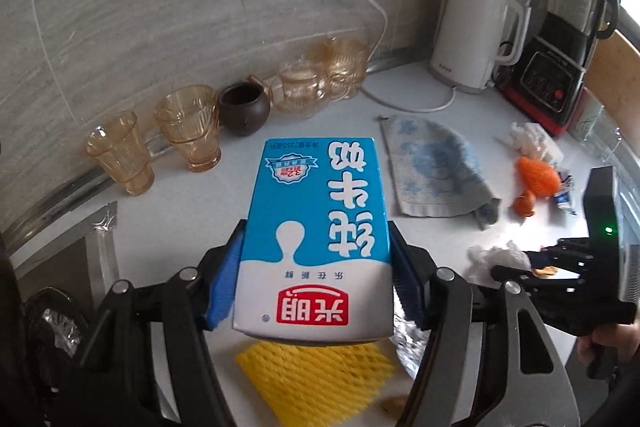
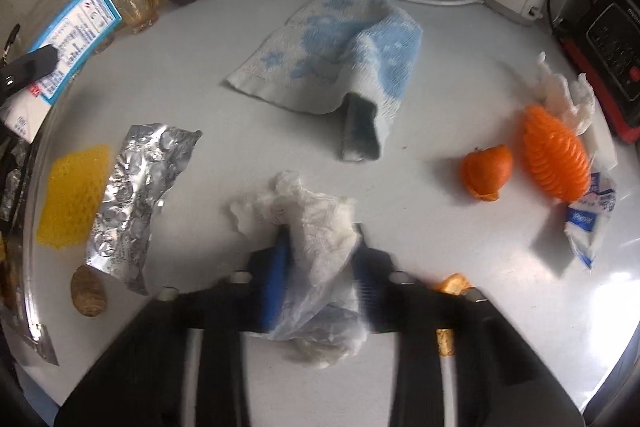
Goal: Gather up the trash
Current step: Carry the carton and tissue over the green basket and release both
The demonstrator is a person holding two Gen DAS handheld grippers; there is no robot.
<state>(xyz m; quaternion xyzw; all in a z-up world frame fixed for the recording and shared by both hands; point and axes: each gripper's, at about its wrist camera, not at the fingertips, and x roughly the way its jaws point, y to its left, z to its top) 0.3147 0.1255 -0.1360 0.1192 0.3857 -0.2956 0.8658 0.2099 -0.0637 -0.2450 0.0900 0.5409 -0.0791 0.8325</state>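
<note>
Gripping a blue-and-white rectangular milk carton (image 1: 316,239) by its two long sides, the left gripper (image 1: 318,279) has its blue-padded fingers closed against the cardboard and holds the carton clear of the white countertop (image 1: 180,195). Closed likewise, the right gripper (image 2: 320,267) pinches a crumpled white tissue wad (image 2: 316,227), part of which spills back over the fingers. Beneath and just behind the carton: a yellow foam fruit net (image 1: 312,379) lying flat, with a crinkled silver foil wrapper (image 2: 140,187) touching its edge, and a small brown nut-like lump (image 2: 89,295) near the foil's near corner. Mid-counter: a white-and-blue patterned dishcloth (image 2: 332,51), rumpled, one corner folded into a dark roll. To its right: a hollow orange peel half (image 2: 486,167), an orange ribbed foam sleeve (image 2: 554,155), a torn white-and-blue sachet (image 2: 588,223) and more white tissue scraps (image 2: 568,91), all close together. Along the far wall: amber glass cups (image 1: 188,127), a dark brown round clay pot (image 1: 244,109), an amber glass teapot (image 1: 298,89), a white electric kettle (image 1: 472,35) with cord, and a black-and-red blender (image 1: 560,59).
</note>
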